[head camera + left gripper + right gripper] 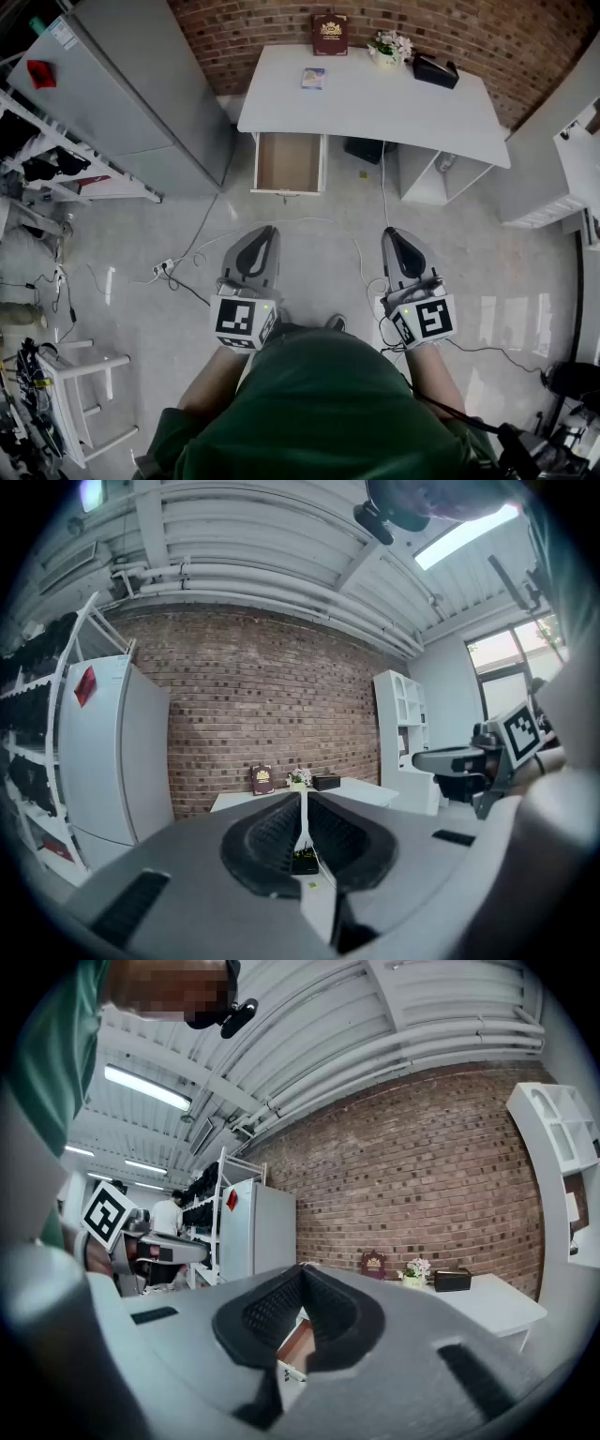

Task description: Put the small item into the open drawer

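The small item (313, 78), a blue flat packet, lies on the white desk (375, 103) near its back left. Under the desk's left side the drawer (289, 161) stands pulled out, its wooden inside bare. Both grippers hover over the floor well short of the desk, level and pointing at it. My left gripper (269, 230) is shut with nothing in it, its tips meeting (302, 797). My right gripper (389, 232) is also shut and holds nothing (302, 1269); a strip of the drawer (295, 1342) shows below its pads.
On the desk's back edge stand a dark red book (329, 34), a flower pot (389, 47) and a black box (435, 69). A grey fridge (131, 84) is left of the desk, white shelving (562, 169) to the right. Cables and a power strip (164, 266) lie on the floor.
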Available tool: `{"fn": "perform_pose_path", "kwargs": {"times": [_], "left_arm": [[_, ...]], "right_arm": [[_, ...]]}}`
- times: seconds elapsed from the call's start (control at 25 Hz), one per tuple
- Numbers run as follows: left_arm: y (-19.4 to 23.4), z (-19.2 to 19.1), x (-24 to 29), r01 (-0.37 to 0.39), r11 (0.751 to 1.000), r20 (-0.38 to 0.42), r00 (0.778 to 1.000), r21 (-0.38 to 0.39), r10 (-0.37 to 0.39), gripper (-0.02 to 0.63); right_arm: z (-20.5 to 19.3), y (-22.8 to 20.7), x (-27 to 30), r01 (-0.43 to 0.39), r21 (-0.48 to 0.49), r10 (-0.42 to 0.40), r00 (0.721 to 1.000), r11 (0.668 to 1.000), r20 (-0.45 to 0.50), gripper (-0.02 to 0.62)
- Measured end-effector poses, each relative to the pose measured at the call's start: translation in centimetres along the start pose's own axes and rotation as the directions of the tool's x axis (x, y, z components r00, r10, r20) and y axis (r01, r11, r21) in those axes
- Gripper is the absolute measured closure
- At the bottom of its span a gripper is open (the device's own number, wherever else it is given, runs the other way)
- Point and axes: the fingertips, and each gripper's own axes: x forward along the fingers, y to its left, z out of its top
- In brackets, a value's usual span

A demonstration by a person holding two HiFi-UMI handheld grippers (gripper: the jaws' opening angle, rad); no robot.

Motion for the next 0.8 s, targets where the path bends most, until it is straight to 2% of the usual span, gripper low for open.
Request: {"fn": "perform_pose_path", "kwargs": {"times": [0.36, 0.64, 0.8], "left_arm": [[-3.3, -1.3, 0.9, -0.015, 1.0, -0.029, 0.999, -0.016, 0.015, 0.586], [-0.8, -2.4, 2.4, -0.052, 0.998, -0.052, 0.997, -0.038, 0.05, 0.586], [1.3, -3.2, 5.6, -0.032, 0.998, -0.045, 0.999, -0.059, 0.029, 0.586]], "right_arm": [[-1.8, -2.8, -1.6, -0.031, 0.03, 0.031, 0.999, 0.999, -0.023, 0.592], [-3.6, -4.1, 0.4, -0.021, 0.072, 0.025, 0.998, 0.997, -0.062, 0.592], [-4.3, -5.5, 3.2, 0.014, 0.063, -0.009, 0.996, 0.998, -0.088, 0.592]]}}
